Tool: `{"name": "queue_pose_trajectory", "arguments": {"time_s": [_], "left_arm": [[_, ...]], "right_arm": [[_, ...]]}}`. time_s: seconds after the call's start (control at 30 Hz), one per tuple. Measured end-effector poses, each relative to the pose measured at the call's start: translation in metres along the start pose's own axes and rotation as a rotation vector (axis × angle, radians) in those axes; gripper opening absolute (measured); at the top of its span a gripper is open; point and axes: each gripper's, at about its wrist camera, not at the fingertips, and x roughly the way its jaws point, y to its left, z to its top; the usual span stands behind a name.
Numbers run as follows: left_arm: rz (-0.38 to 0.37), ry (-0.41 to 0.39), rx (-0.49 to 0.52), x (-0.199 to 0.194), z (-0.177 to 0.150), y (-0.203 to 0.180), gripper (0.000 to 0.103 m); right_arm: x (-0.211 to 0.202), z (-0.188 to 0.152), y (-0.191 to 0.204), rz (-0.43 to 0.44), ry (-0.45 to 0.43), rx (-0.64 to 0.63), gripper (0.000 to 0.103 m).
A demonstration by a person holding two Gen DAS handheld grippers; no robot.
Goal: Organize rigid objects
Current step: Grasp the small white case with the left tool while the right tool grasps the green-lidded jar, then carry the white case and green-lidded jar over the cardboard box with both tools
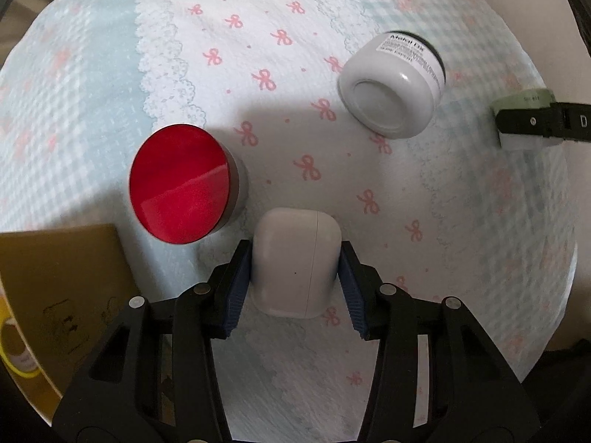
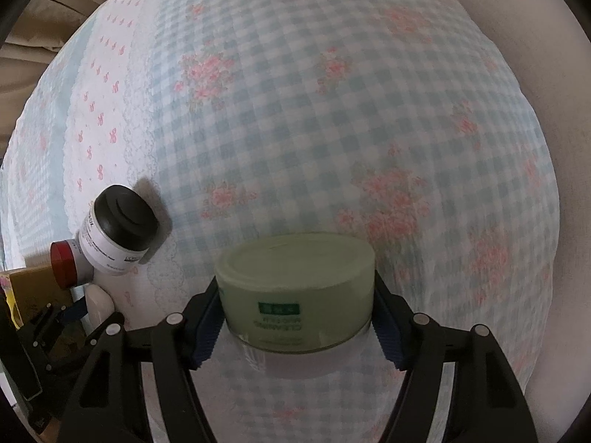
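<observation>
While both claws grip, step is pickup: left claw [image 1: 295,277] pinches white earbud case [image 1: 295,265]; right claw [image 2: 297,317] pinches green cleansing-balm jar [image 2: 297,291]. Next: lift both straight up.

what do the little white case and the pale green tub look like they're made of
White case, between the left gripper's pads: probably smooth hard plastic, with a matte sheen and a thin lid seam. Pale green tub, in the right gripper: likely plastic with a moulded lid ring and printed label; frosted glass can't be excluded.
</observation>
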Motion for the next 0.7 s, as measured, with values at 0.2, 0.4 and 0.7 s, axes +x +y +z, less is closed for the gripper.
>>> {"name": "queue_pose_trajectory", "arguments": {"time_s": [0.2,0.4,0.7], "left_arm": [[-0.012,-0.035,0.003,-0.038,0.002,0.000,0.043],[-0.021,-0.109,-0.008,-0.096,0.006,-0.012,0.043],[-0.053,-0.264,-0.049,-0.190,-0.012,-0.036,0.043]], "right_arm": [[-0.033,-0.007,-0.006,0.004,-0.038,0.016,0.066],[-0.088,-0.022,-0.003,-0.008,-0.111,0.025,0.067],[-0.174,-0.059,0.017,-0.002,-0.227,-0.020,0.066]]}}
